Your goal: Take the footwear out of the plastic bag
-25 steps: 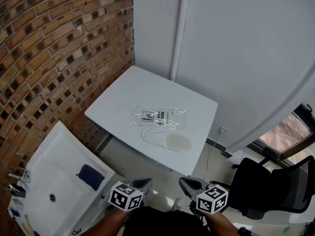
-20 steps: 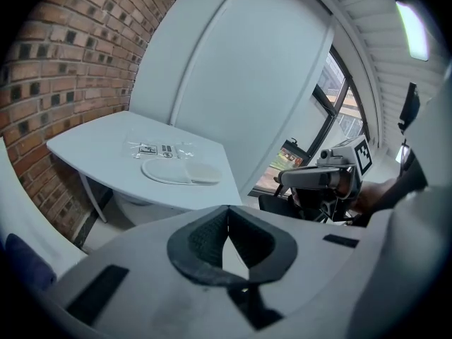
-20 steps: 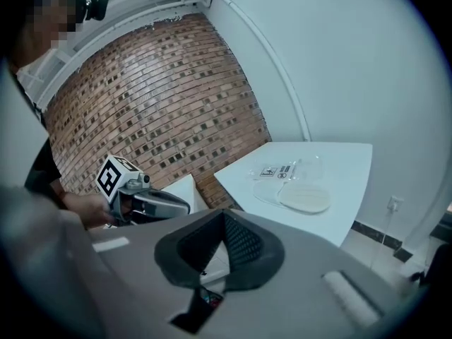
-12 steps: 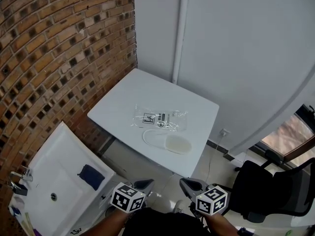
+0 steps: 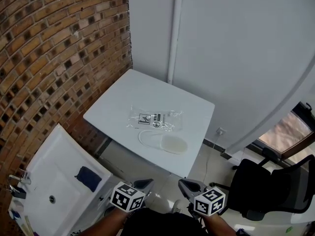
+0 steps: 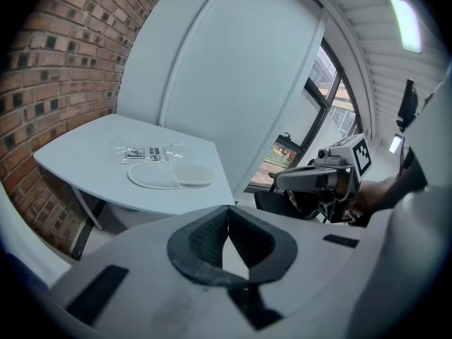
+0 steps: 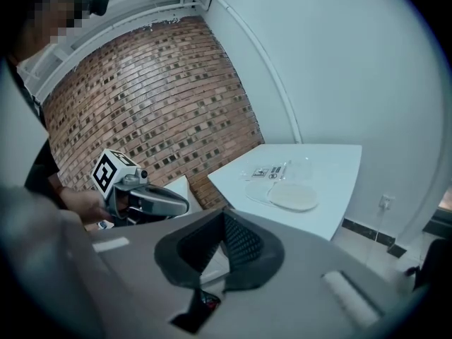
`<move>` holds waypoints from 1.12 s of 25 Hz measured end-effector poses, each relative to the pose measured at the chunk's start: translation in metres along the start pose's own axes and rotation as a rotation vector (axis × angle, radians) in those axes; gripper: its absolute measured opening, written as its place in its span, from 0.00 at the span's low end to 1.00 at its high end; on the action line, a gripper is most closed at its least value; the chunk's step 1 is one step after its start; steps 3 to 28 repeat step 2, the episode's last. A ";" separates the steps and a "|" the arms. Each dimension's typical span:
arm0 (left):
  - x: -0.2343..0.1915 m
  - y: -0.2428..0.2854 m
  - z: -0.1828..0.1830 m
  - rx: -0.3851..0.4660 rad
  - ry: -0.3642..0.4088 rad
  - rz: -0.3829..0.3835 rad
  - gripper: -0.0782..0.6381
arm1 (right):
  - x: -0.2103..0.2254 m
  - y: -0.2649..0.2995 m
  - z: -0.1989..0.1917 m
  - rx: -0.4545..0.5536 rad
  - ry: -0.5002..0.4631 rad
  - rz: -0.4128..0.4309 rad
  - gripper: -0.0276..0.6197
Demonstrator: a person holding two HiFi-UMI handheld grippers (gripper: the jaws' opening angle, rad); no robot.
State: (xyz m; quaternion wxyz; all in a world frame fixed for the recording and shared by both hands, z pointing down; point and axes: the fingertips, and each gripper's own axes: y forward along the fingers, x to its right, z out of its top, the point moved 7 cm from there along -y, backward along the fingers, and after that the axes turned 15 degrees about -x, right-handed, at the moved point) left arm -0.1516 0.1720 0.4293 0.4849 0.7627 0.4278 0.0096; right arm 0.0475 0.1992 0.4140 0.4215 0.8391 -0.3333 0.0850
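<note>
Head view showed, nearest the camera, the left hand-held gripper [image 5: 141,184] and the right hand-held gripper [image 5: 188,185] side by side at the bottom edge, each carrying its marker cube, both well short of the table. In its own gripper view, each had its dark ribbed jaws pressed together with nothing between them. Beyond the left one lay a white rectangular sink [image 5: 42,168] with a dark blue cloth [image 5: 88,178] in it, and off to the right stood a black office chair [image 5: 266,186]. Farther out was the white square table [image 5: 123,95]. Near its front edge the pale flat cloth slipper [image 5: 163,141] lay outside the bag. Just behind it, touching or nearly so, the clear crumpled plastic bag [image 5: 155,118] with printed labels lay flat. A red brick wall [image 5: 49,48] rose at the left.
</note>
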 end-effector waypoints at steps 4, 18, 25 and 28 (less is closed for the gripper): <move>0.002 0.003 0.001 -0.005 0.005 -0.005 0.12 | 0.001 0.000 -0.002 0.002 0.013 0.000 0.04; 0.002 0.003 0.001 -0.005 0.005 -0.005 0.12 | 0.001 0.000 -0.002 0.002 0.013 0.000 0.04; 0.002 0.003 0.001 -0.005 0.005 -0.005 0.12 | 0.001 0.000 -0.002 0.002 0.013 0.000 0.04; 0.002 0.003 0.001 -0.005 0.005 -0.005 0.12 | 0.001 0.000 -0.002 0.002 0.013 0.000 0.04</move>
